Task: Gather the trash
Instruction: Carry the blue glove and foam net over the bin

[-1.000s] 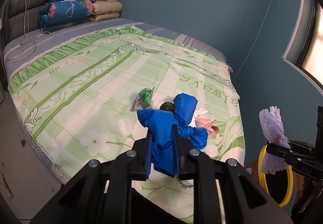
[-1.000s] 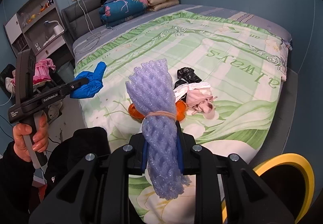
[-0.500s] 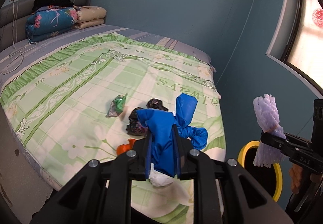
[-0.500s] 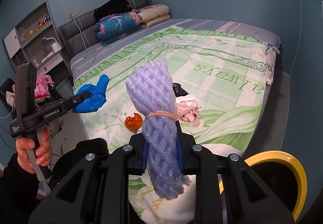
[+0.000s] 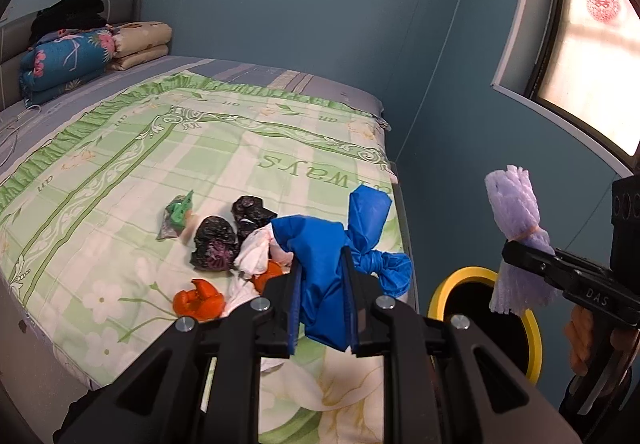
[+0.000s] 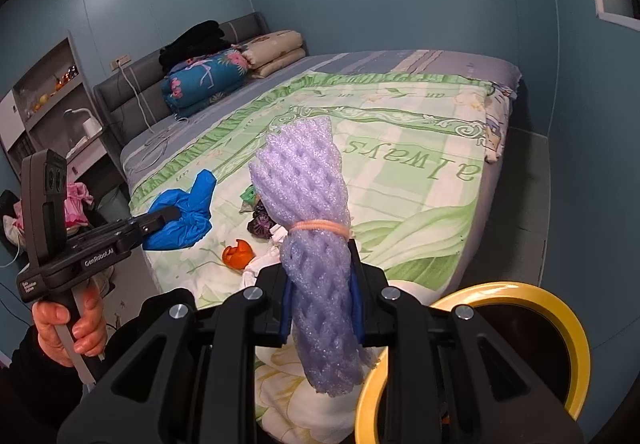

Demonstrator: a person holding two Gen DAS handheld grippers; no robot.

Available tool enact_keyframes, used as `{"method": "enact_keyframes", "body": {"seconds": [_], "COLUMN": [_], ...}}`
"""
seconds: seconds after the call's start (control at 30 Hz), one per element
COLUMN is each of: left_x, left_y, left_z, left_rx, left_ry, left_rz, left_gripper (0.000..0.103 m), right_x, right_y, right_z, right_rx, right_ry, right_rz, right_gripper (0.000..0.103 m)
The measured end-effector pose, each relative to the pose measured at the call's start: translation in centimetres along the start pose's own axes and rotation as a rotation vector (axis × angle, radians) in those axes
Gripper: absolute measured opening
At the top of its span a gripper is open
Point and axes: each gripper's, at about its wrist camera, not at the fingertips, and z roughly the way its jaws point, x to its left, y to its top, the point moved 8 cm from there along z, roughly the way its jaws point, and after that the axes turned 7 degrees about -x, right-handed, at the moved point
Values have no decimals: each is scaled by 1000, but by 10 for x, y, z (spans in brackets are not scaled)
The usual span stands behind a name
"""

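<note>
Across most of both views, a bed (image 5: 120,148) is spread with a green floral cover. At four o'clock in the left wrist view, a yellow-rimmed bin (image 5: 532,328) stands on the floor beside it. A knotted blue bag (image 5: 324,264) is clamped in the left gripper (image 5: 322,308), and a purple foam net (image 6: 316,268) (banded with a pink elastic) is pinched in the right gripper (image 6: 320,308). Near the bed's centre, black bags (image 5: 214,244), a green wrapper (image 5: 176,214) and orange peel (image 5: 198,300) are left lying.
</note>
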Motion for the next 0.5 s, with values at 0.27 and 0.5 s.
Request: {"method": "enact_keyframes", "body": {"seconds": [0.27,0.5], "left_x": [-38,-69], "left_y": [-3,-6], "left_z": [11,22], "left_rx": [14,28], "left_ry": [-46,-93], "left_rz": [46,87], "left_gripper": [16,16], "right_x": [-22,-48], "right_y": [-1,-2], "right_z": [-13,-25], "right_rx": [-14,-28], "right_ry": [-36,-90], "right_rz": [48,96], "right_gripper": [22,22]}}
